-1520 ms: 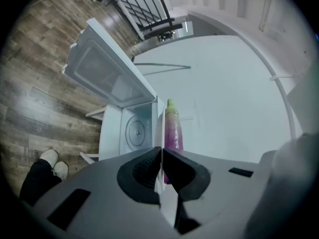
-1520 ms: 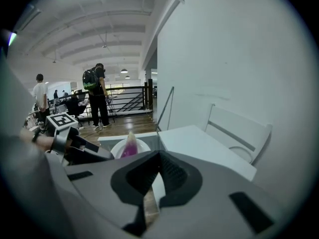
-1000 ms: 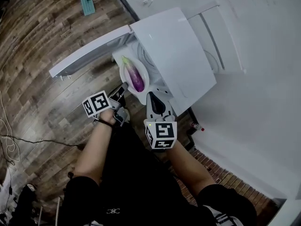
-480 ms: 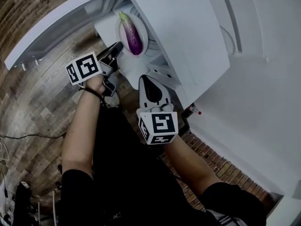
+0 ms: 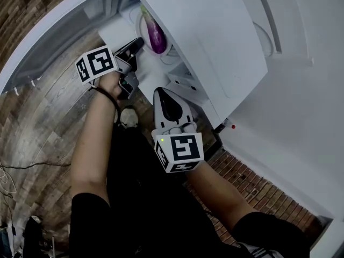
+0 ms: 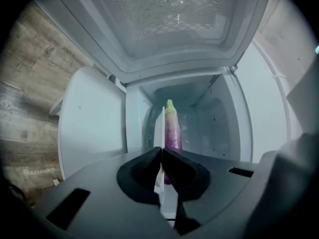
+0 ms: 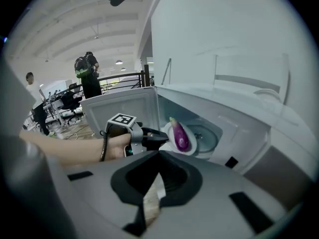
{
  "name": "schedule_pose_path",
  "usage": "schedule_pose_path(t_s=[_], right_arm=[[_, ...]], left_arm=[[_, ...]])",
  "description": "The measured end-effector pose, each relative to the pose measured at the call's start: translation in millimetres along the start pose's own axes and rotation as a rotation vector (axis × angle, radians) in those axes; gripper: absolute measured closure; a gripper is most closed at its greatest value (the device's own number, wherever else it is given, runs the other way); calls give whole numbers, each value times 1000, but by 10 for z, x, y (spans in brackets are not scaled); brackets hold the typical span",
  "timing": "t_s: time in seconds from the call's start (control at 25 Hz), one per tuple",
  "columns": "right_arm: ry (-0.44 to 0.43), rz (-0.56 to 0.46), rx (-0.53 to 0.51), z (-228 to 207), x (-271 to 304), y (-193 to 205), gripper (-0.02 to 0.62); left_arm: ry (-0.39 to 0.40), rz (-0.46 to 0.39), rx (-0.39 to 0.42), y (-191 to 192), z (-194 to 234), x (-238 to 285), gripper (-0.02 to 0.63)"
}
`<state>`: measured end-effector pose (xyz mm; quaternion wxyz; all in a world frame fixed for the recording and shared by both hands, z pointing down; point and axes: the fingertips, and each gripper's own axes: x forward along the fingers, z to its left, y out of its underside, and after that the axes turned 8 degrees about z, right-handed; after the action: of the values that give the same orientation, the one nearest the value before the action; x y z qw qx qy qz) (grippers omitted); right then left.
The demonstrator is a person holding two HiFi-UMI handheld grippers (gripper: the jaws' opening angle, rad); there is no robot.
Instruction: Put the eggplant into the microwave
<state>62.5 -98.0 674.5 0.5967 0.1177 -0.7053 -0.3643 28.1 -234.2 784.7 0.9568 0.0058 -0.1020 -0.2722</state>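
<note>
A purple eggplant with a green stem lies on a white plate at the mouth of the white microwave, whose door hangs open to the left. My left gripper is shut on the plate's near rim. In the left gripper view the plate stands edge-on between the pads, the eggplant beyond it inside the cavity. The right gripper view shows the eggplant, the plate and the left gripper. My right gripper hangs shut and empty below the microwave.
A glass turntable lies in the cavity behind the plate. Wood floor spreads to the left, and brick paving lies at lower right. A small red-capped item sits by the white wall. People stand far off.
My left gripper has carried the plate with the eggplant farther towards the microwave cavity. The right gripper has sunk a little and stays behind.
</note>
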Motion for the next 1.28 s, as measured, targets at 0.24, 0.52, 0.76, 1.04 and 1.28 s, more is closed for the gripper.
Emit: schedule_pose_path(t_s=[0.24,0.52,0.76,1.04,1.28], right_arm=[[8,20,44,-58,-10,5,584],[8,36,59,-77,-2,8,584],[-8,48,69,-53,29,3,584],[-26,71,73,7,77,39,584],[-26,95,80,12,84,144,584]], left_arm=[[-9,18,-14,-81,33,157,594],[-45,66,17,-45,-40,409,594],[-92,101,77,-33,-115,540,594],[-351,140,468,-51,-121,527,562],[-516,115,765,-86,-113,477,510]])
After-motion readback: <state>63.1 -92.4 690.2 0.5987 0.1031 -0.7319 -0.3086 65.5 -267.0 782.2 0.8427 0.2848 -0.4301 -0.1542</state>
